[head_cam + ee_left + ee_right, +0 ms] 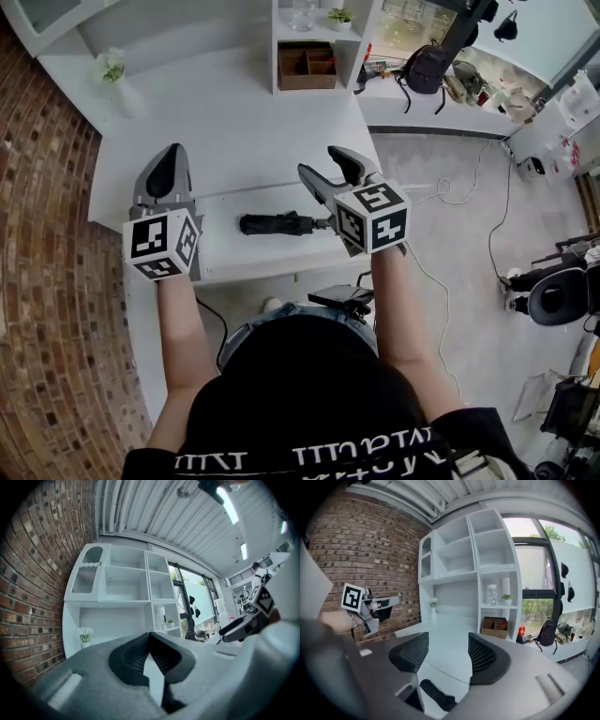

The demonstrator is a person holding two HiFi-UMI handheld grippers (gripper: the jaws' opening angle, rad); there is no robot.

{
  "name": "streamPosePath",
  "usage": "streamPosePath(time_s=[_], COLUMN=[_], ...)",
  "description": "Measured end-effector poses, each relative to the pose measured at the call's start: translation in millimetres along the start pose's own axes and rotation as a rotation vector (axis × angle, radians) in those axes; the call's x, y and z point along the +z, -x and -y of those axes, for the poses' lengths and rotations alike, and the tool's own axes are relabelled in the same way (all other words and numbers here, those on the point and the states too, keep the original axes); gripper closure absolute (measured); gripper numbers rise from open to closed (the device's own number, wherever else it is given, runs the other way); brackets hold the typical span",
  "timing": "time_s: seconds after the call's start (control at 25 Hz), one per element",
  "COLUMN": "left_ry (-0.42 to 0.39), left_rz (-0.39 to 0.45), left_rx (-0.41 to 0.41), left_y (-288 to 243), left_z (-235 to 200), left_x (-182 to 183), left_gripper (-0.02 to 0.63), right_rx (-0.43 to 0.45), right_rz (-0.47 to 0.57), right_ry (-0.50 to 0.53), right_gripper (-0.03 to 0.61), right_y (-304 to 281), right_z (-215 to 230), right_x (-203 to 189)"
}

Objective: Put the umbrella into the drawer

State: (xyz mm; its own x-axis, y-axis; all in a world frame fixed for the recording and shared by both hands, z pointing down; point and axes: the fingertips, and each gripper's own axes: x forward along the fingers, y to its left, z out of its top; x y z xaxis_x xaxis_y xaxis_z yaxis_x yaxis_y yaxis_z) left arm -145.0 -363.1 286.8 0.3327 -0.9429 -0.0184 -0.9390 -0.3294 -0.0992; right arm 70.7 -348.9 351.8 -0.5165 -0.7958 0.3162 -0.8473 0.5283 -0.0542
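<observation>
**Umbrella and 2 hand-held grippers at the desk front**

The folded black umbrella (275,224) lies flat on a white panel (234,258) that juts out below the front edge of the desk (216,122). This panel is probably the pulled-out drawer, though its walls cannot be made out from above. The umbrella rests about midway between the panel's left and right edges. Its long axis runs parallel to the front edge, with the thinner end pointing toward the right edge.

The right gripper (322,164) hangs over the panel's right part, jaws spread wide and grasping nothing. Its own view shows the umbrella (435,694) low in the gap between the jaws, below them and not touched. The umbrella thus lies just to the left of, and beneath, this gripper, its thin end nearest.

The left gripper (170,161) hovers over the panel's left edge, tips pressed together on nothing, well apart from the umbrella's thick end.

The right hand is the nearer 1. Any grasp from it would call for a descent, with the jaws set across the umbrella's long axis.
</observation>
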Motion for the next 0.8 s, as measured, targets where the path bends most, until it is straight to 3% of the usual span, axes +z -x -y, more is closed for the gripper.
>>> streamPosePath(time_s=[0.24, 0.44, 0.68, 0.8], left_ry=[-0.038, -0.058, -0.051, -0.05], left_rz=[0.023, 0.039, 0.066, 0.084], left_rx=[-0.024, -0.033, -0.048, -0.05], left_y=[-2, -5, -5, -4], left_z=[5, 8, 13, 13], left_x=[10, 17, 27, 33], left_gripper=[0.611, 0.612, 0.612, 0.612], right_rx=[-0.1, -0.191, -0.248, -0.261], right_rz=[0.192, 0.27, 0.345, 0.395], right_ry=[-0.071, 0.012, 0.128, 0.158], right_gripper=[0.329, 0.37, 0.57, 0.571], right_y=[30, 43, 57, 67], right_z=[18, 25, 18, 14], right_x=[45, 72, 92, 106])
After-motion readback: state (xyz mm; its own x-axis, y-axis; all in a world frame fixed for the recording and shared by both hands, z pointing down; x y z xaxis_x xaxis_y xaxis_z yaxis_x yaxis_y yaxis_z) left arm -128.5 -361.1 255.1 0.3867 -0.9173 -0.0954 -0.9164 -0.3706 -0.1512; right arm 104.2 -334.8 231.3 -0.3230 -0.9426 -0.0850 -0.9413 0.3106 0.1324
